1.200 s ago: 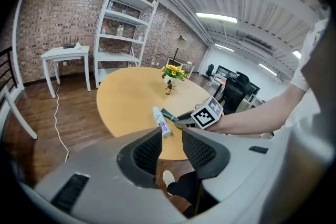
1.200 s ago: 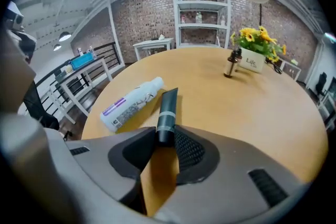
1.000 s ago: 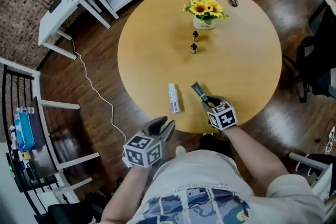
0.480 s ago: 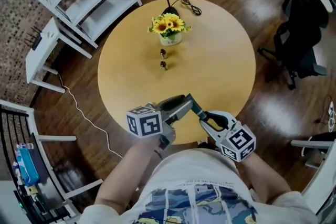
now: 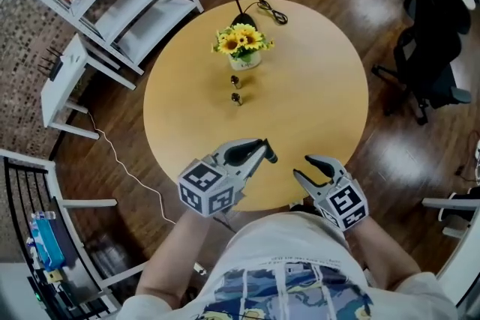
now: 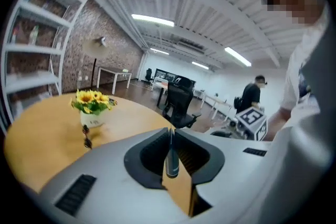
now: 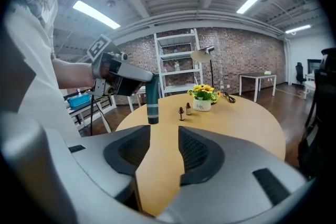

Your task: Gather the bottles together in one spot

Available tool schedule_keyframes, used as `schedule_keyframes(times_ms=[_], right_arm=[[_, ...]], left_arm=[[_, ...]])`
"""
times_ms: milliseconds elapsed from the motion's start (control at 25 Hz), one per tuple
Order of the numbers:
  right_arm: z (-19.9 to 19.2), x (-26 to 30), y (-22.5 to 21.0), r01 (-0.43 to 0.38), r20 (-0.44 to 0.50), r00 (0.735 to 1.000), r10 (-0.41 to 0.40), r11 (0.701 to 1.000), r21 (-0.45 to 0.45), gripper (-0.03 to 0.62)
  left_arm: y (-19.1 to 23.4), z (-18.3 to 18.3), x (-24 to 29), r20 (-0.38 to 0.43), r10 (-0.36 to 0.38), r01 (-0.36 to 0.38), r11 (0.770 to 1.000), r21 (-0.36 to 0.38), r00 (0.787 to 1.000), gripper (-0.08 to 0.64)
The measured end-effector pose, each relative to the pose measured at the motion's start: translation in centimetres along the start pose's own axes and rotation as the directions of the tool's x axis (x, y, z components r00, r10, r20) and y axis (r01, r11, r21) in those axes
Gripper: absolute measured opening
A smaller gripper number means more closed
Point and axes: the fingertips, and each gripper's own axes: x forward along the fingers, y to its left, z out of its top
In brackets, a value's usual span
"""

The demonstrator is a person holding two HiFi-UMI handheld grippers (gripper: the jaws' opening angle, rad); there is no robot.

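Currently, a dark teal bottle (image 7: pixel 152 99) is clamped in the left tool (image 5: pixel 253 151). The jaws of this tool have just been closing, and they are now brought together on the bottle's slim body. The bottle's free end, which is marked by a paler band, projects past the fingertips. In the right gripper view that end is seen pointing downward. The held bottle is kept in the air above the near edge of the round wooden surface (image 5: pixel 330 86), and it does not touch the surface.

The right tool (image 5: pixel 304 167) is held beside it over the same near edge. Its jaws have just been opening and are now parted about halfway, with nothing between them but bare wood. A clear gap is seen between the bottle's end and the right tool's fingertips.

Farther in, a small dark bottle (image 5: pixel 237 98) is stood upright near the middle of the surface. A second small bottle (image 5: pixel 235 80) is stood just behind it, toward the far edge. Both are set close in front of a white sunflower pot (image 5: pixel 245 60) and well apart from the tools.

Some print is carried on the pot, but it is too small to be read. No lettering can be made out on the held bottle. Black and white square patterns are shown on each tool's marker cube (image 5: pixel 209 187).
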Motion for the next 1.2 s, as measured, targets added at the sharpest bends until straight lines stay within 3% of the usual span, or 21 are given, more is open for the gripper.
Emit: schedule_keyframes(times_ms=[80, 160, 360, 480, 600, 800, 1200], right_arm=[[-0.3, 0.0, -1.6, 0.025, -0.012, 1.000, -0.024, 0.998, 0.053, 0.212], [-0.4, -0.2, -3.5, 0.059, -0.013, 0.998, -0.058, 0.996, 0.072, 0.212], [-0.5, -0.6, -6.9, 0.101, -0.032, 0.995, -0.099, 0.991, 0.089, 0.212], [-0.9, -1.3, -8.7, 0.116, -0.056, 0.992, -0.110, 0.988, 0.106, 0.212], [-1.5, -2.3, -10.6, 0.134, -0.075, 0.989, -0.126, 0.983, 0.123, 0.212], [-2.4, -3.3, -13.4, 0.174, -0.116, 0.980, -0.159, 0.976, 0.134, 0.212], [-3.1, -3.0, -14.8, 0.176, -0.142, 0.978, -0.155, 0.973, 0.147, 0.212]], left_arm=[[2.1, -0.4, -0.1, -0.031, 0.088, -0.084, 0.990, 0.115, 0.996, 0.037], [5.1, -1.2, 0.3, -0.039, 0.174, -0.167, 0.975, 0.147, 0.984, 0.035], [14.0, -3.5, 1.1, -0.002, 0.390, -0.389, 0.918, 0.082, 0.921, 0.035], [17.9, -4.4, 2.1, 0.023, 0.472, -0.473, 0.879, 0.058, 0.881, 0.037], [20.7, -5.8, 3.7, 0.018, 0.510, -0.510, 0.859, 0.041, 0.860, 0.037], [23.7, -7.7, 6.0, 0.016, 0.528, -0.528, 0.849, -0.009, 0.849, 0.035], [24.3, -9.3, 7.1, 0.029, 0.573, -0.570, 0.818, -0.075, 0.819, 0.037]])
